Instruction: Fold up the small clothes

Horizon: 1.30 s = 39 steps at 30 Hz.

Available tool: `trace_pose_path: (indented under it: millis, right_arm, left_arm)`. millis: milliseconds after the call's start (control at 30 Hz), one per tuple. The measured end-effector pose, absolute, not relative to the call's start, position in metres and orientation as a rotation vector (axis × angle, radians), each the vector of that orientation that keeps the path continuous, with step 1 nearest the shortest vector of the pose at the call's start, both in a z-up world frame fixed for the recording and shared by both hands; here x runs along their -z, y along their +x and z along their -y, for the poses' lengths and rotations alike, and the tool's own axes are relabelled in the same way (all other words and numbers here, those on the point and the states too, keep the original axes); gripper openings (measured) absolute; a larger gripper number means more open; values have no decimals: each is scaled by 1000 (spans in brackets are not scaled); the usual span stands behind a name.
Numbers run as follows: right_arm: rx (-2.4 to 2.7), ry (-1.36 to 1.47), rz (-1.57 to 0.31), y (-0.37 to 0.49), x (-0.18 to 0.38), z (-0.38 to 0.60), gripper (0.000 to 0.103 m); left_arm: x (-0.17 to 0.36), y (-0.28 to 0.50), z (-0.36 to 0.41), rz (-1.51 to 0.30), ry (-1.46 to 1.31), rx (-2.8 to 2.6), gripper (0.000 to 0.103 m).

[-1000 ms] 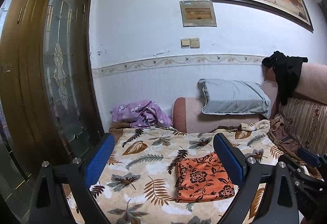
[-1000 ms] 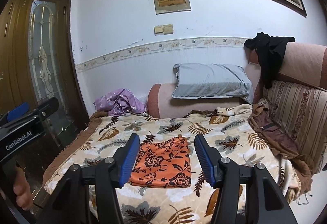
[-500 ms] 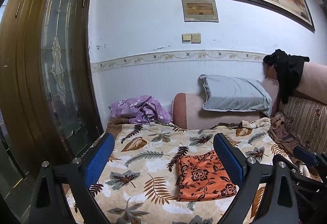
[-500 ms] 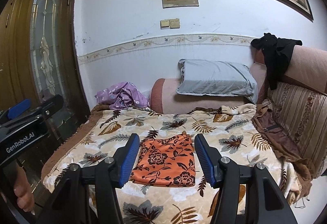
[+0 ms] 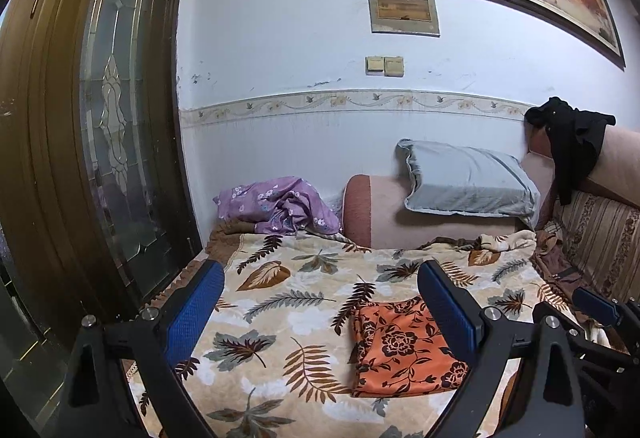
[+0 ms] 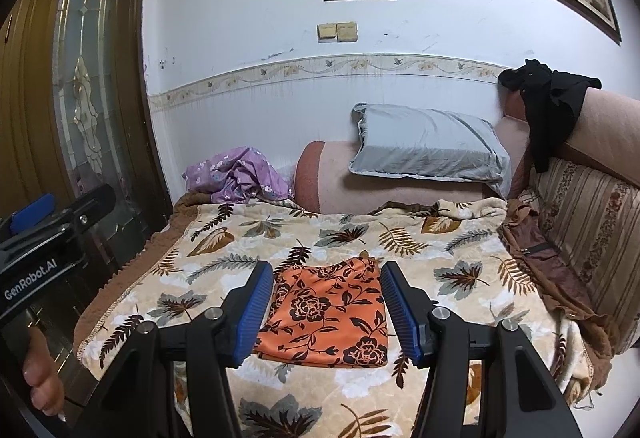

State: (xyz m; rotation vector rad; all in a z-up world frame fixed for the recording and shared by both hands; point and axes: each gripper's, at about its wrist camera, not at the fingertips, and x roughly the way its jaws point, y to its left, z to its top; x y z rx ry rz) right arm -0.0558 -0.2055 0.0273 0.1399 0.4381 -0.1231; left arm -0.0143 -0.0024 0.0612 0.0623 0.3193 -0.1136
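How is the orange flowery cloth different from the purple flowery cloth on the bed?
The orange cloth lies flat in a neat rectangle; the purple cloth is bunched in a crumpled heap. The orange cloth sits near the front, in the middle of the leaf blanket; the purple cloth sits at the far corner by the wall. The orange cloth has dark flowers; the purple cloth has small pale ones. Both are flower-printed, and neither is being held.

A leaf-print blanket [image 6: 400, 238] covers the sofa; on it, an orange cloth [image 6: 332, 314] at centre, purple cloth [image 6: 240, 180] at ten o'clock.
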Motion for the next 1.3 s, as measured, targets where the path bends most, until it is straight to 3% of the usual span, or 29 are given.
trace_pose_path:
  millis: [1300]
  right_arm:
    - [120, 144, -472, -28, -13, 211, 60]
  left_arm:
    - [-48, 8, 3, -344, 81, 120, 97]
